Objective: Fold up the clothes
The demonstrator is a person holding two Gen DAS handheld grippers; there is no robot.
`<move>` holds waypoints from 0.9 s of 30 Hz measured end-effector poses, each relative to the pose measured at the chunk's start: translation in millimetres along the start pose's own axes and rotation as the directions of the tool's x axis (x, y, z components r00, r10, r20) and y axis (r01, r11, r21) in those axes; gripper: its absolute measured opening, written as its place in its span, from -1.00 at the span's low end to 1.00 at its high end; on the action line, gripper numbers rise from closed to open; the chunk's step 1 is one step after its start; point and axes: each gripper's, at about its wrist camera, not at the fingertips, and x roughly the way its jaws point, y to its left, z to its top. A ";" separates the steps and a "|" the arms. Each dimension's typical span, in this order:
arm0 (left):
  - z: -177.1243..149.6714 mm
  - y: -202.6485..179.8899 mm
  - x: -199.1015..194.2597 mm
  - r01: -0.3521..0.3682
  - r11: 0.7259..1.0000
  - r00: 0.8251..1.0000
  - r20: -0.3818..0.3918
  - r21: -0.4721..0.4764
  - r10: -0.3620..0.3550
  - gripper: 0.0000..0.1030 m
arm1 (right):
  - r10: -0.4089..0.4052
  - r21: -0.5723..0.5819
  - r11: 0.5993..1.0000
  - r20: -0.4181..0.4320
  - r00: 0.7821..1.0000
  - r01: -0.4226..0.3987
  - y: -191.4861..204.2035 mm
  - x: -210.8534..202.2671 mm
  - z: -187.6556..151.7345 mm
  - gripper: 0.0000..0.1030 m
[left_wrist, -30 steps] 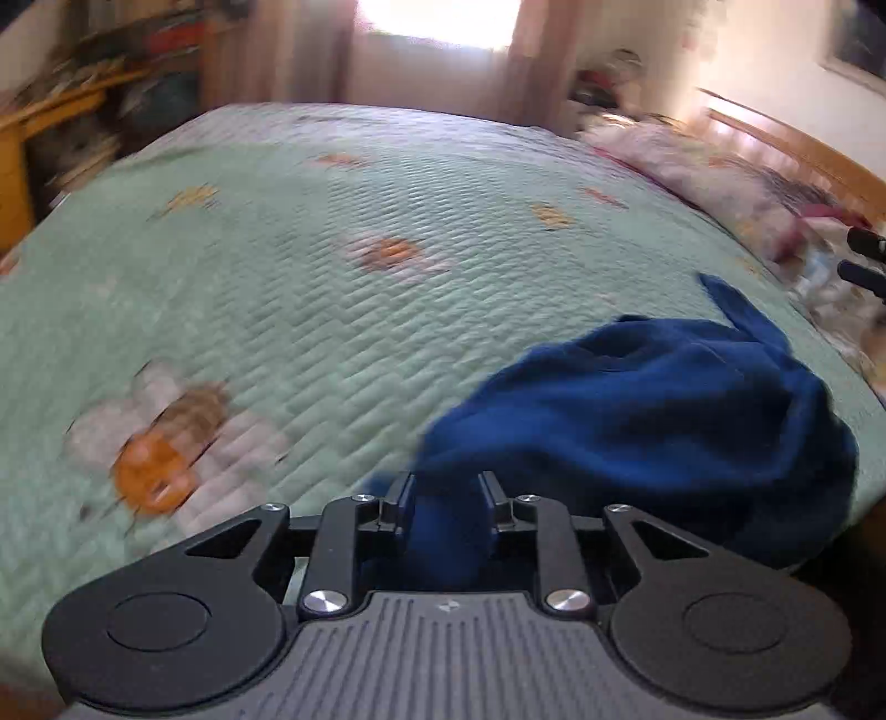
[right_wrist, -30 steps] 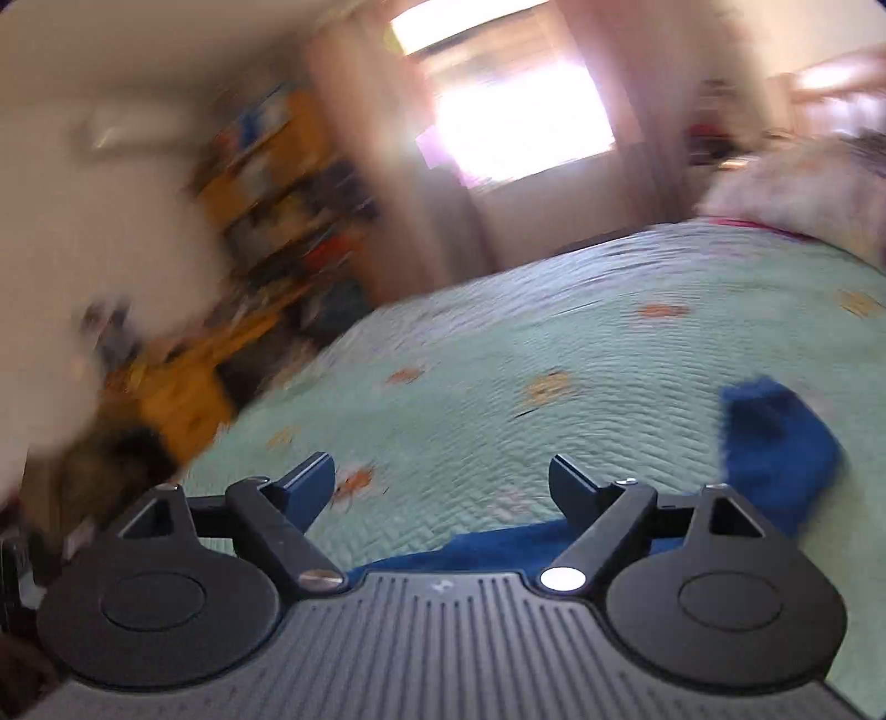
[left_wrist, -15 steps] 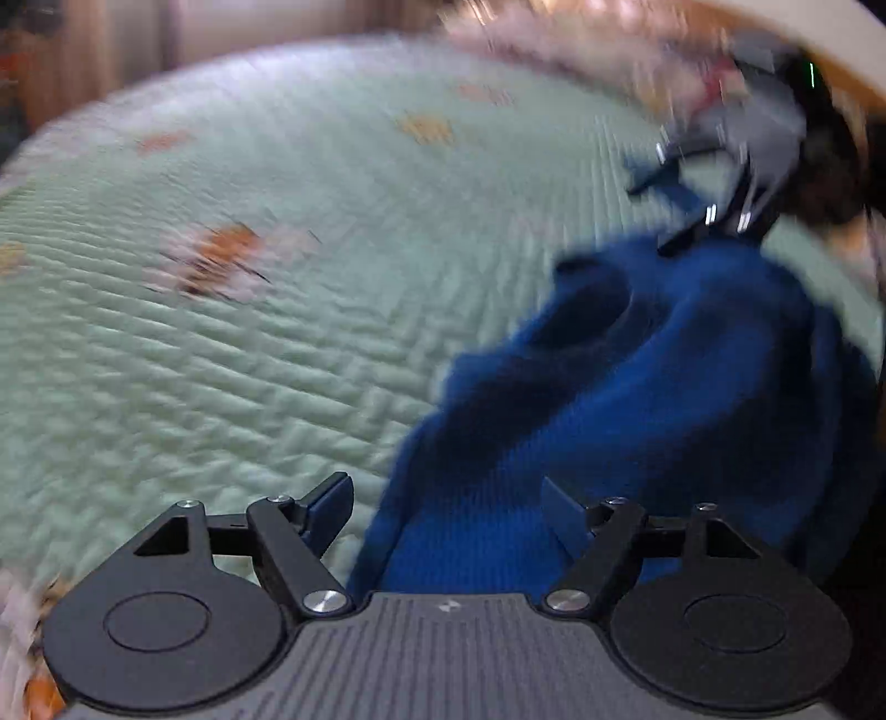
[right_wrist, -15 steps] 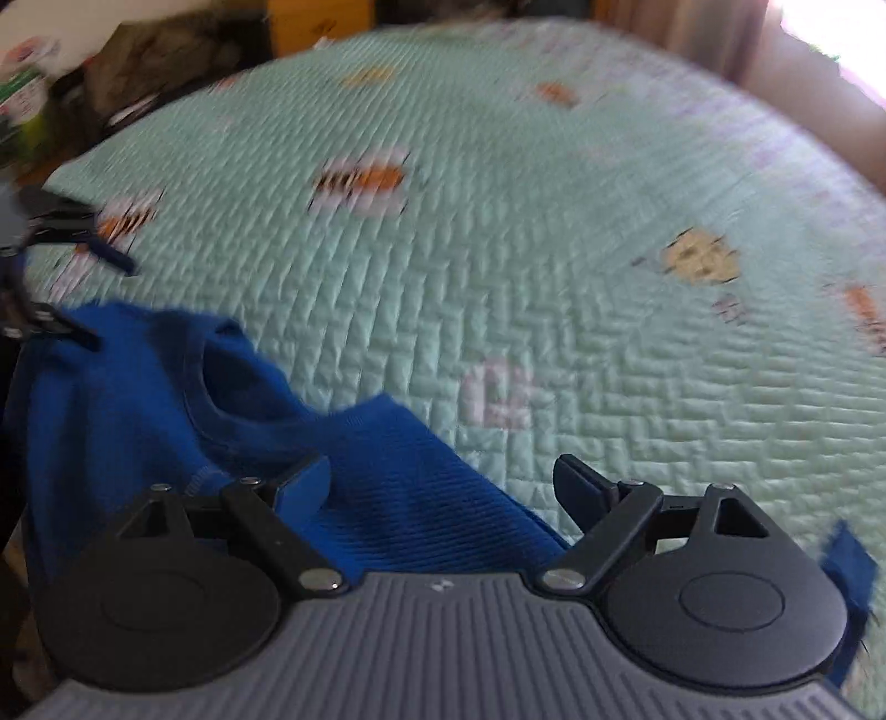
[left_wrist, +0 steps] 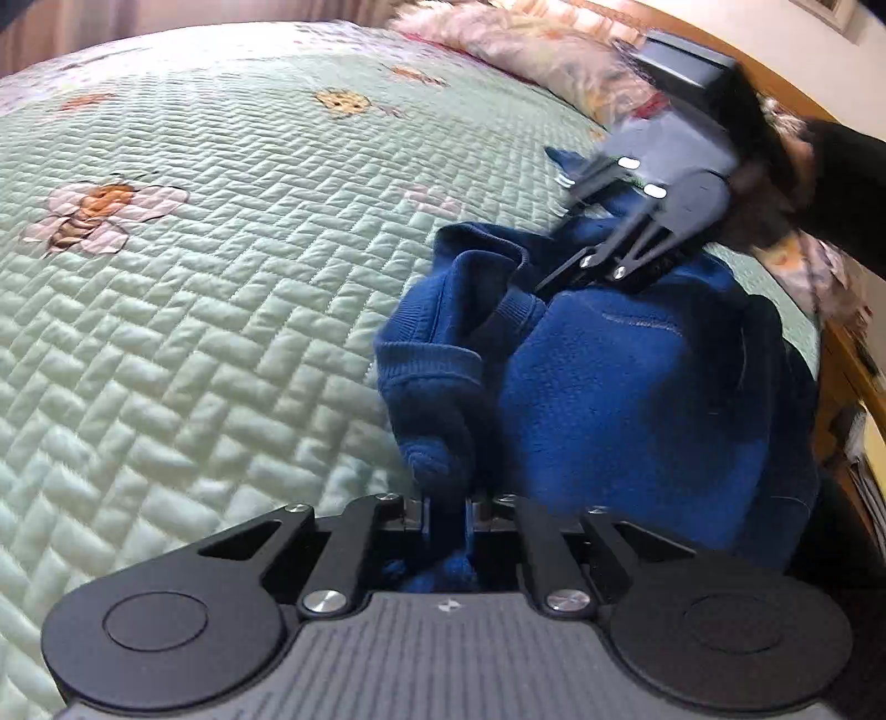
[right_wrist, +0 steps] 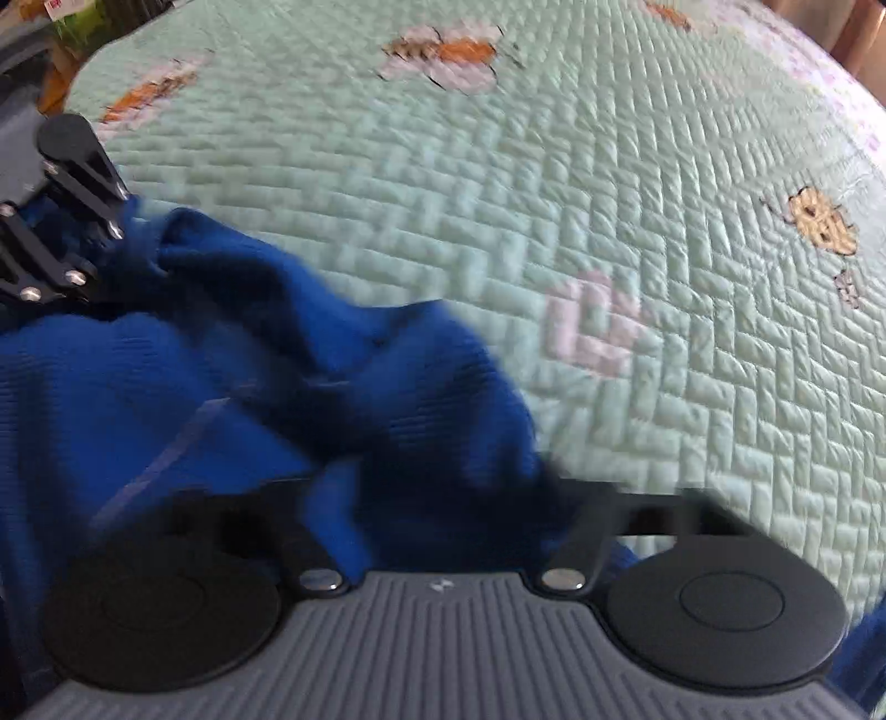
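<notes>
A crumpled blue sweater lies on the pale green quilted bedspread, near the bed's right side. My left gripper is shut on a thick fold at the sweater's near edge. Across the heap, my right gripper points down at the collar area. In the right wrist view, the right gripper is blurred; its jaws are closing with the blue sweater bunched between them and pressed. The left gripper shows at that view's left edge, holding the other side.
Patterned pillows and a wooden headboard lie behind the sweater. A black sleeve holds the right gripper. Wooden furniture stands past the bed's right edge. The bedspread stretches wide to the left and beyond.
The left gripper let go of the sweater, shifted along it and shut again on a fold. The right gripper swung down from facing the room onto the sweater, and its jaws narrowed.
</notes>
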 end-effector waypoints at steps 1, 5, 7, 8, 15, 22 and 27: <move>-2.8 -3.7 -2.4 -0.019 1.000 1.000 0.021 0.000 0.019 -0.83 | -0.046 -0.016 0.999 -0.001 0.999 0.046 12.4 -4.8 -5.1 -0.56; 0.3 -13.6 -33.3 -0.102 0.994 0.983 0.149 -0.040 0.107 -0.84 | -0.184 0.020 0.983 0.069 0.980 0.183 42.1 -34.9 -19.0 -0.81; 8.4 -18.0 -63.1 -0.175 0.984 0.954 0.239 -0.043 0.180 -0.84 | -0.273 0.092 0.961 0.146 0.951 0.262 50.8 -59.0 -20.1 -0.84; 14.1 -18.5 -77.0 -0.205 0.978 0.937 0.278 -0.049 0.211 -0.84 | -0.312 0.131 0.948 0.191 0.931 0.291 54.9 -75.3 -18.5 -0.84; 70.5 -48.4 -202.8 -0.462 0.887 0.727 0.569 -0.010 0.385 -0.84 | -0.507 0.298 0.862 0.490 0.709 0.410 104.6 -203.9 18.8 -0.85; 94.2 -142.0 -326.1 -0.796 0.597 0.407 0.820 0.103 0.401 -0.82 | -0.615 0.454 0.768 0.720 0.322 0.452 171.1 -352.1 20.9 -0.85; 85.5 -196.6 -379.3 -0.895 0.445 0.227 0.896 0.038 0.380 -0.79 | -0.607 0.537 0.752 0.790 0.084 0.383 213.6 -413.7 -5.3 -0.84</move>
